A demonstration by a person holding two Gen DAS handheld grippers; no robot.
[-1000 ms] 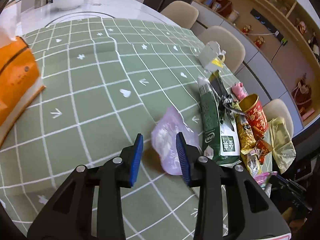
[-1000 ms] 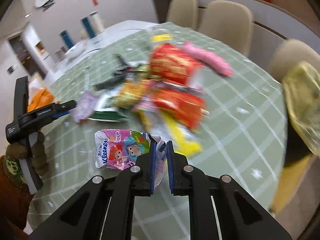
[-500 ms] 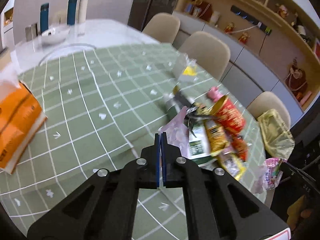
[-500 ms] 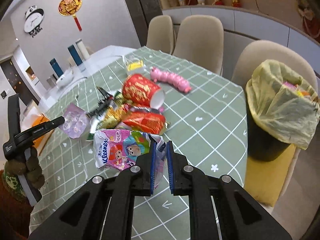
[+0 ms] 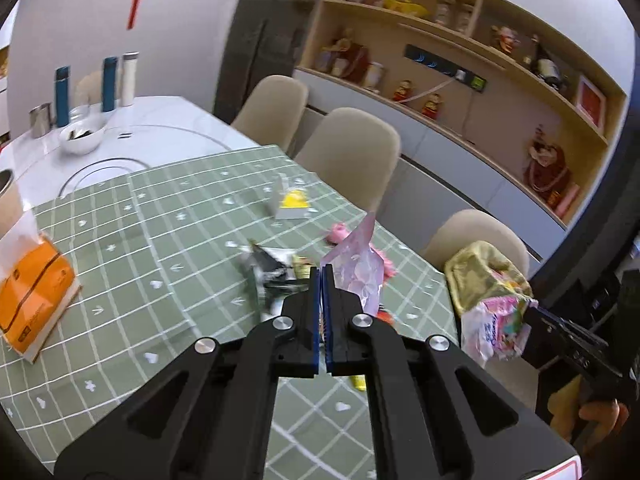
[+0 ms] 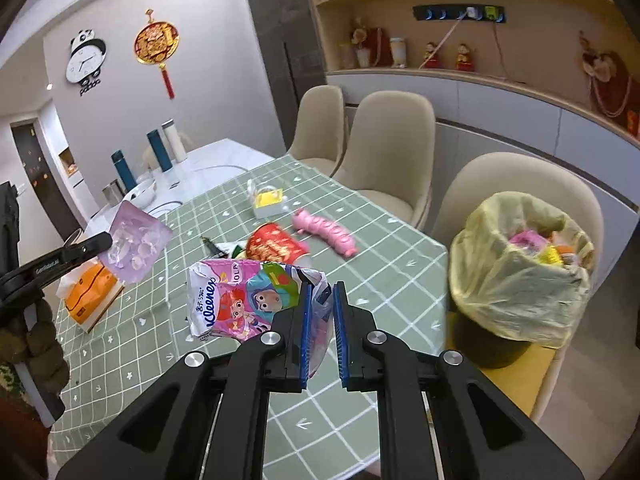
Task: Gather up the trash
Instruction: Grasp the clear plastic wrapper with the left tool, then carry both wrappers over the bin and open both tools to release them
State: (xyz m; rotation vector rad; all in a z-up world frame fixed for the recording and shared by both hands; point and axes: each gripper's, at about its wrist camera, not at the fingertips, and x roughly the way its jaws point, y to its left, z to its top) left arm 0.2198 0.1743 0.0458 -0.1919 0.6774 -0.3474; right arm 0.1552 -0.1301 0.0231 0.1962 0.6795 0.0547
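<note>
Even, moderately bright indoor light; shadows soft. Fisheye distortion bends shelves (image 5: 460, 36) and walls toward the dark rounded corners. Left view shows motion blur on the trash pile (image 5: 272, 272) at mid-frame. Right view sharp, slightly dimmer at upper left.

the dark wrappers (image 5: 266, 270) on the tablecloth were smeared by blur. the left gripper (image 5: 322, 280) hid the lower edge of the purple pouch (image 5: 358, 266). the bin (image 6: 492, 344) showed only below its yellow liner (image 6: 516, 276).
</note>
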